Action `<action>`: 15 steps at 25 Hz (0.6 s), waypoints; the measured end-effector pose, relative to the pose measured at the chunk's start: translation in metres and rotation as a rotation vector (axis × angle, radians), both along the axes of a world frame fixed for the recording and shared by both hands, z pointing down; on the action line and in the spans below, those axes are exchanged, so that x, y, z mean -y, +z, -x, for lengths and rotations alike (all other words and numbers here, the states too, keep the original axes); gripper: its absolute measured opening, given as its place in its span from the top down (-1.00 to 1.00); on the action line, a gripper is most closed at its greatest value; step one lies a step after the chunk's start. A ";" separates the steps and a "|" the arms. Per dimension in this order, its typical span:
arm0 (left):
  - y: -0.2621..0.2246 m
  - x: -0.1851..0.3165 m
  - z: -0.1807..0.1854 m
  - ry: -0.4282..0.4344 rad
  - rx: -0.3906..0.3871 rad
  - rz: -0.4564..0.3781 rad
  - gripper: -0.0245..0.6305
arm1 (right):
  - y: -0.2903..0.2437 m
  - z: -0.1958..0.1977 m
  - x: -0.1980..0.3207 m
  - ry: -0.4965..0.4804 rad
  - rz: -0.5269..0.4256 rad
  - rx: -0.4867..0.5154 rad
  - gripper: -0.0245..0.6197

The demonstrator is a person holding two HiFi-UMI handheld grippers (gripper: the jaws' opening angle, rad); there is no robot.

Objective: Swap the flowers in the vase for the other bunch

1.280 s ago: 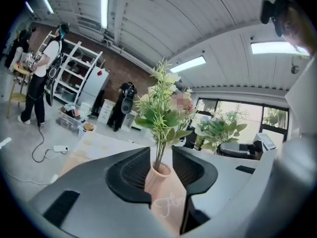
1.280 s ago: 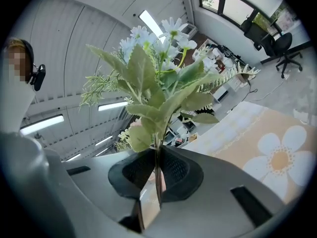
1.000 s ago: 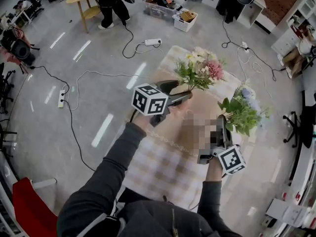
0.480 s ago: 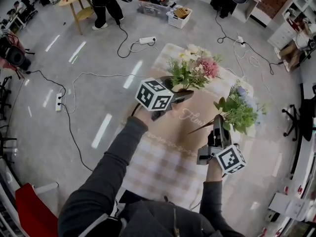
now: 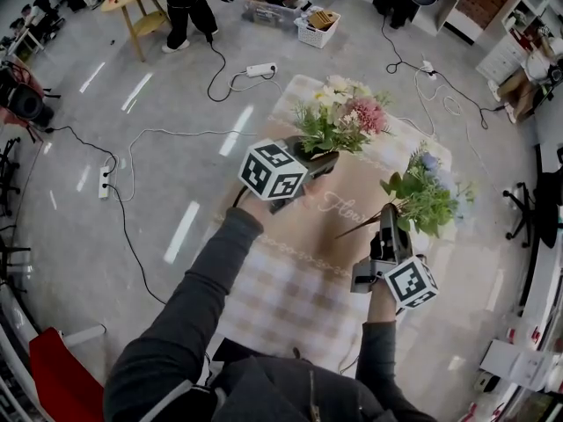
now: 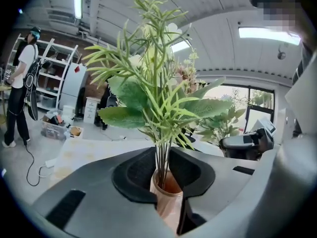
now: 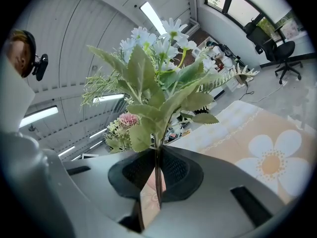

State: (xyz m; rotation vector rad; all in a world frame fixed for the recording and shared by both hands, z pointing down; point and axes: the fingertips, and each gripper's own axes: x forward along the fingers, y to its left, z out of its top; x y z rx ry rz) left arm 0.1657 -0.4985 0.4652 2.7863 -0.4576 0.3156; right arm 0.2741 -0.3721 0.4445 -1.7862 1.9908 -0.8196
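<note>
A bunch with a pink bloom and cream flowers [image 5: 345, 121] stands in a small terracotta vase [image 6: 168, 200]. My left gripper [image 5: 327, 160] holds that vase by its neck, and its jaws are closing on it, pads against both sides. In the left gripper view the green stems [image 6: 161, 157] rise out of the vase mouth between the jaws. My right gripper [image 5: 385, 220] is shut on the thin stems [image 7: 158, 175] of the other bunch [image 5: 428, 196], leafy with blue and white flowers, held up to the right of the vase. Both are above the table's beige cloth [image 5: 290, 297].
Cables [image 5: 158, 134] and a power strip [image 5: 261, 69] lie on the grey floor left of the table. A person [image 5: 189, 7] stands far off by a small wooden table [image 5: 132, 3]. Baskets [image 5: 318, 32] sit beyond the table, a red chair [image 5: 57, 376] at lower left.
The left gripper's jaws have closed round the vase neck under the pink bunch. The right gripper still holds the blue and white bunch in much the same place.
</note>
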 end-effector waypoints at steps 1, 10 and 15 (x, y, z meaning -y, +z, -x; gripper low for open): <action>-0.001 0.000 0.000 -0.003 -0.001 -0.003 0.68 | 0.000 0.000 0.000 -0.003 -0.002 0.001 0.83; -0.004 0.002 -0.001 -0.011 0.004 0.008 0.84 | 0.000 0.000 0.000 0.007 0.008 0.013 0.83; -0.005 0.002 0.002 -0.017 0.010 0.004 0.85 | -0.001 0.002 -0.002 0.008 0.016 0.008 0.83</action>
